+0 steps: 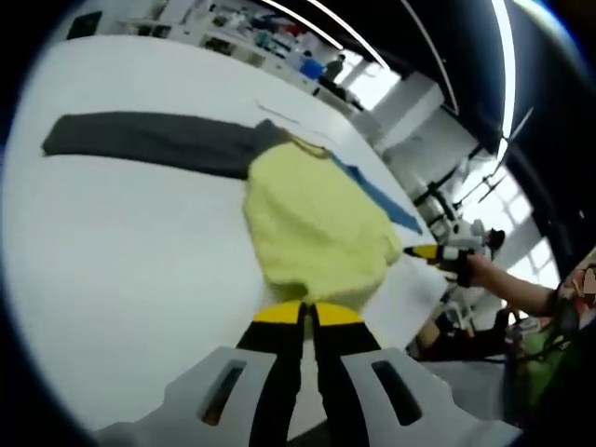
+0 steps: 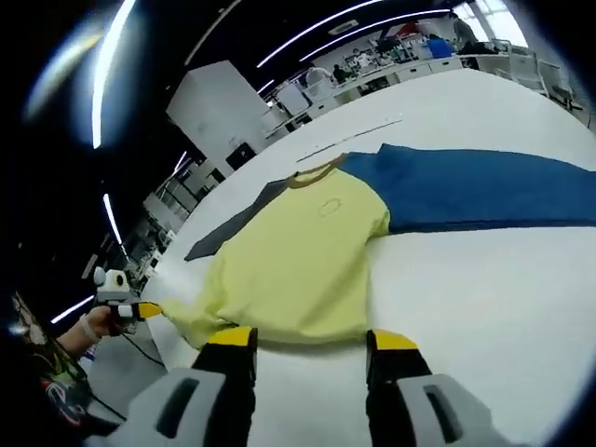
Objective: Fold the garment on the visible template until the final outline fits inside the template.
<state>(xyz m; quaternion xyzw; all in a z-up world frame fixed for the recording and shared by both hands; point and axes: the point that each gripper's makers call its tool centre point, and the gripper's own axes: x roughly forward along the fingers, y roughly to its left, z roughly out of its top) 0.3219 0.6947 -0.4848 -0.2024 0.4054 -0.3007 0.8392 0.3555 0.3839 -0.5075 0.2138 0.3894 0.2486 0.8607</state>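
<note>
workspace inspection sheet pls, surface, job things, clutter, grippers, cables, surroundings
surface: white table, bare around the garment.
job's things: long-sleeved shirt lying flat; yellow body, gray sleeve and blue sleeve spread to either side. template: a thin line beyond the collar, cannot tell if it is the template.
clutter: nothing seen.
grippers: left gripper shut at the hem corner, grip on cloth unclear; right gripper open at the hem.
cables: nothing seen on the table.
surroundings: benches behind, ceiling strip lights.

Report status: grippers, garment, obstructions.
Left hand-held gripper shut on the shirt hem. Right hand-held gripper open at the hem. Shirt flat on the table, sleeves spread. Nothing in the way.
</note>
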